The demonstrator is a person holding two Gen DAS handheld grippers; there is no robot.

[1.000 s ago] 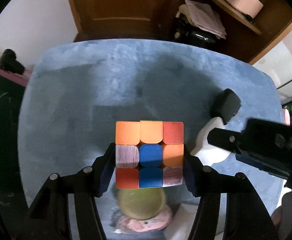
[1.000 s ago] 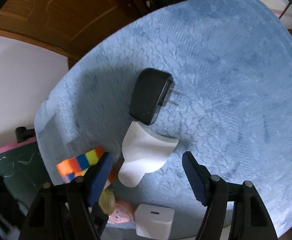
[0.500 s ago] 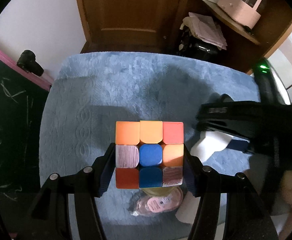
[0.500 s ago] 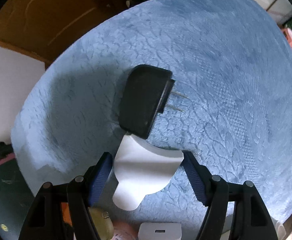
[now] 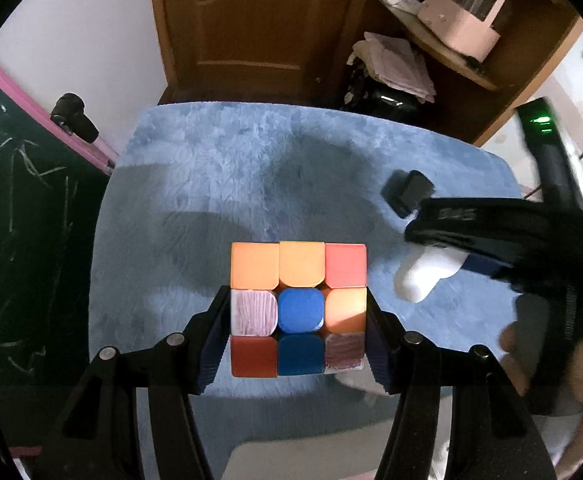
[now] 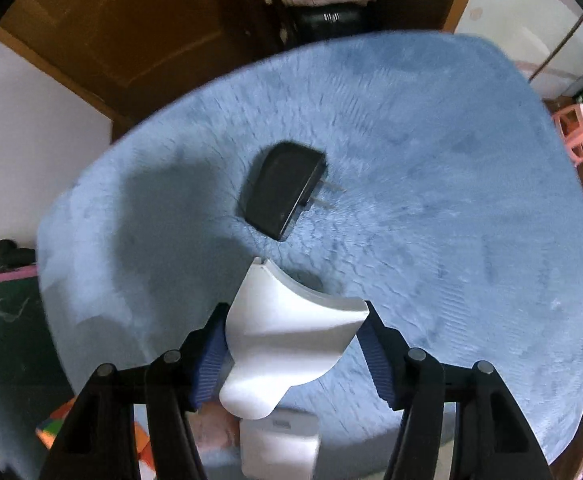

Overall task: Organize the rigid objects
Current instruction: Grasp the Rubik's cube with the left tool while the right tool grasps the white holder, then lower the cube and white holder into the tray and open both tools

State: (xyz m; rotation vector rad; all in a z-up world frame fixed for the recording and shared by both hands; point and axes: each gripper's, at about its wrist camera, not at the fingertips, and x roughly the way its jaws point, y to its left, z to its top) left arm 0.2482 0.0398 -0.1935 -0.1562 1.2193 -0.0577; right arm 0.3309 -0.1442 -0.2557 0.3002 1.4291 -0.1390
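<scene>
Left wrist view: a puzzle cube [image 5: 298, 309] of smooth, rounded coloured tiles is clamped between the ribbed blue pads of the left gripper [image 5: 297, 336], held above a plush blue mat [image 5: 211, 200]. At 2 o'clock, a black plug adapter [image 5: 407, 194] lies near the mat's far edge.

Right wrist view: a curved white plastic piece [image 6: 287, 340] is gripped by the right gripper [image 6: 293, 354], jaws closed against its sides. At 12 o'clock lies the adapter; open mat is seen toward 3 o'clock.
</scene>
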